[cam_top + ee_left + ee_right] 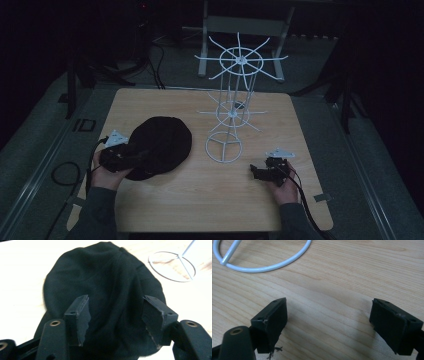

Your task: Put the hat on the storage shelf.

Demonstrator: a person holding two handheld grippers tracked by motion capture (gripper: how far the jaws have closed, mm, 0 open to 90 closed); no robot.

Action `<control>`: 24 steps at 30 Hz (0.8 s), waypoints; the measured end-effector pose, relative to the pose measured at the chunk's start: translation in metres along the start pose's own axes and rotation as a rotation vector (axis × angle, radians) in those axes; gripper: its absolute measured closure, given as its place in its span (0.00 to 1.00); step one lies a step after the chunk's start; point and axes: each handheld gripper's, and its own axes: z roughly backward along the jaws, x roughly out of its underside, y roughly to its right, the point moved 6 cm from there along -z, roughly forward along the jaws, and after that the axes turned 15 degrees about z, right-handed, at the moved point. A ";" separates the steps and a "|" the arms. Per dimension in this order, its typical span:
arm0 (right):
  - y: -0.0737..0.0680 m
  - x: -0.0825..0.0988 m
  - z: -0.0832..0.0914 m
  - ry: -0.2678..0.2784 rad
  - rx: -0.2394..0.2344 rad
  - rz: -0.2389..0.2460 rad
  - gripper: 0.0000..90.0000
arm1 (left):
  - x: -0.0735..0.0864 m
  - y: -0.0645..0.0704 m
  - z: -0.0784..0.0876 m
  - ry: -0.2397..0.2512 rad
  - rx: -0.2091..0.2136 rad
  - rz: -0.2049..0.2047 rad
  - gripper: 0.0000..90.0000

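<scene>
Left hand-held gripper (115,320), jaws spread, over black cap (105,285); white wire ring base (172,277) beyond.

The near half of the wooden table (200,200) lies bare between the two hands, so there is open passage across the front; the black cap (160,146) takes up the left middle, and the left gripper (131,156) sits right at its near edge with jaws spread over the fabric; the white wire rack (231,107) stands upright at centre, its ring base (223,146) just beside the cap and its spokes reaching out overhead; the right gripper (256,171), jaws apart, has bare wood ahead, the ring base near; the right edge is open.
</scene>
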 end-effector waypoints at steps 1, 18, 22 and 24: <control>0.000 0.000 0.000 0.000 0.000 0.000 0.16 | -0.003 0.003 -0.003 -0.008 -0.001 -0.013 0.42; 0.000 0.000 0.000 0.000 0.000 0.000 0.16 | -0.015 0.020 -0.042 -0.172 -0.051 -0.087 0.31; 0.000 0.000 0.000 0.000 0.000 0.000 0.16 | -0.014 0.024 -0.051 -0.208 -0.065 -0.108 0.31; 0.000 0.000 0.000 0.000 0.000 0.000 0.16 | -0.015 0.025 -0.054 -0.222 -0.073 -0.116 0.31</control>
